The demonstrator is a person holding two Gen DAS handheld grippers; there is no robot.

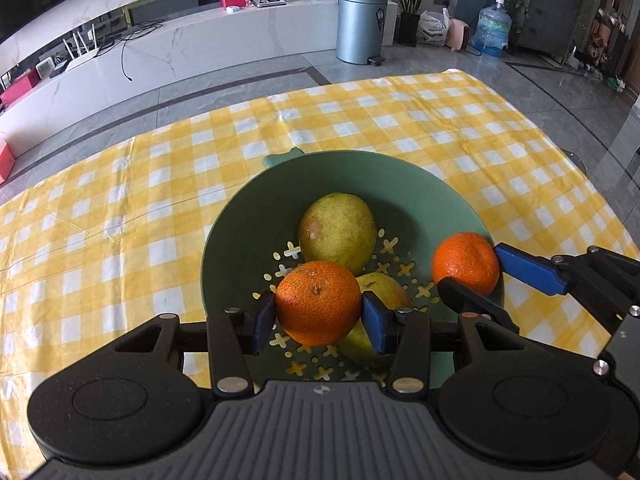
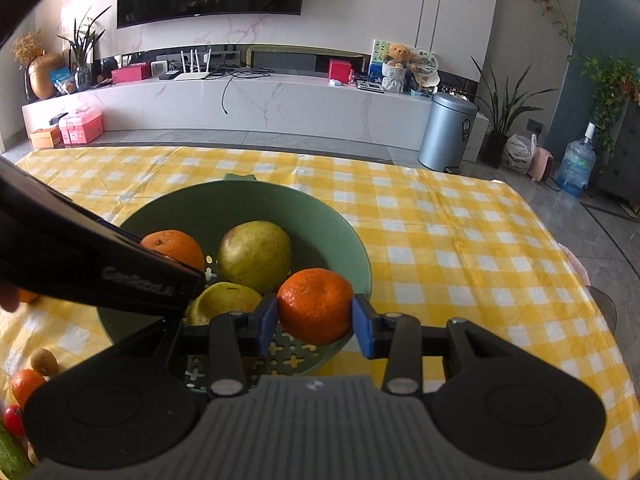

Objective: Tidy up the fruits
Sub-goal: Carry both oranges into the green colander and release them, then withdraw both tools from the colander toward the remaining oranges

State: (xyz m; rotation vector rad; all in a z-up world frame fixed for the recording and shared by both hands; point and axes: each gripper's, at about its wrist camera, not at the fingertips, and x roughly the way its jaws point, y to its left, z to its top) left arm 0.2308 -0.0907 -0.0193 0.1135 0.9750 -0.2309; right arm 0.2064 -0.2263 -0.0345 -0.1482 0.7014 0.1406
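A green perforated bowl [image 1: 280, 192] stands on the yellow checked tablecloth and holds two yellow-green pears [image 1: 338, 232] [image 1: 380, 286]. My left gripper [image 1: 318, 312] is shut on an orange [image 1: 318, 300] and holds it over the bowl's near side. My right gripper [image 2: 314, 316] is shut on a second orange [image 2: 316, 304] over the bowl's right rim [image 2: 360, 248]; it shows in the left wrist view [image 1: 466, 264] too. The left gripper's body [image 2: 100, 268] crosses the right wrist view, with its orange [image 2: 174, 246] behind it.
More fruit lies on the cloth at the left of the right wrist view: a brown kiwi [image 2: 43, 361], an orange [image 2: 26, 386], a red tomato [image 2: 14, 420]. Beyond the table are a white cabinet [image 2: 240, 100] and a grey bin [image 2: 446, 132].
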